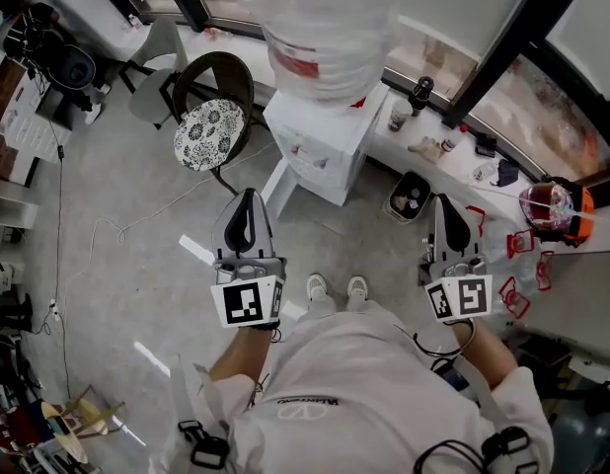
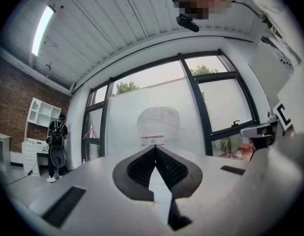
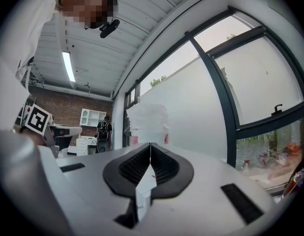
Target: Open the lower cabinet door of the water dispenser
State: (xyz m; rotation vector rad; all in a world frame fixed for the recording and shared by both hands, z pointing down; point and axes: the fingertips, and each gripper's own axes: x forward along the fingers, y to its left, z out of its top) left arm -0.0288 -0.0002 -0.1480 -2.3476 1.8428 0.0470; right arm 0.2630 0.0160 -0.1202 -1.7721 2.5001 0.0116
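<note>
My left gripper (image 1: 248, 197) and right gripper (image 1: 441, 203) both have their fingers pressed together on nothing, well short of the white water dispenser (image 1: 320, 146), which stands ahead, nearer my left fingertips.

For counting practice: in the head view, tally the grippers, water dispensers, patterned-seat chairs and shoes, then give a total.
Grippers: 2 (left gripper, right gripper)
Water dispenser: 1
Patterned-seat chair: 1
Shoes: 2
Total: 6
</note>
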